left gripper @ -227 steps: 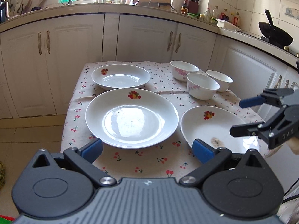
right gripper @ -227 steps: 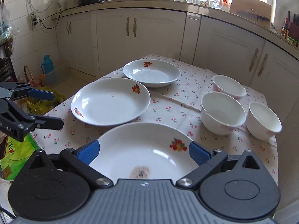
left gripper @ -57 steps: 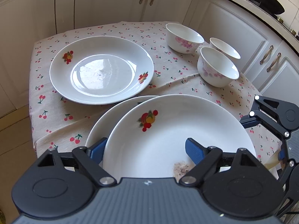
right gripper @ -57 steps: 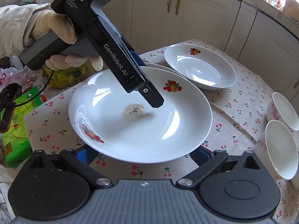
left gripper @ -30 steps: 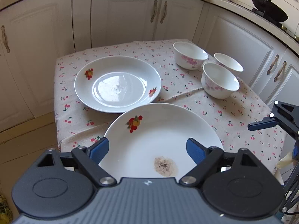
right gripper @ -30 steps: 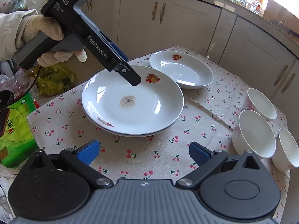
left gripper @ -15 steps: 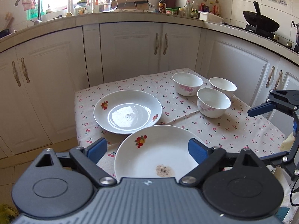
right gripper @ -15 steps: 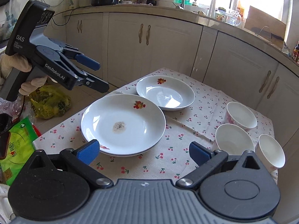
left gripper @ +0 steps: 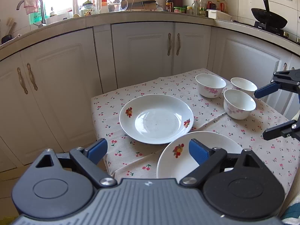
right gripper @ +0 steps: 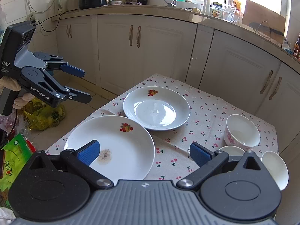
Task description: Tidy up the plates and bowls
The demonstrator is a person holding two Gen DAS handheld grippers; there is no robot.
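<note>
Plates and bowls sat on the cherry-print tabletop (right gripper: 206,101), none of them held. Nearest the cameras, the left gripper (left gripper: 148,147) hung above the front edge of the cloth with its fingers (left gripper: 97,148) spread wide and nothing between them. The right gripper (right gripper: 144,152) also hung clear, its blue-padded fingers (right gripper: 88,152) wide apart and empty. Below them lay the stained plate (right gripper: 112,146), a brownish speckled patch near its middle and a fruit motif at its rim; whether another plate sat under it could not be told. Just behind it, almost touching its far rim, rested the deep plate (left gripper: 156,119), clean and printed with two small fruit motifs. To the right stood three white bowls with pink flowers, upright and close together: the nearest bowl (left gripper: 239,104), the left bowl (left gripper: 210,85) behind it, and the far bowl (left gripper: 243,86) by the cloth's edge. White kitchen cabinets (left gripper: 142,54) stood behind the tabletop.
</note>
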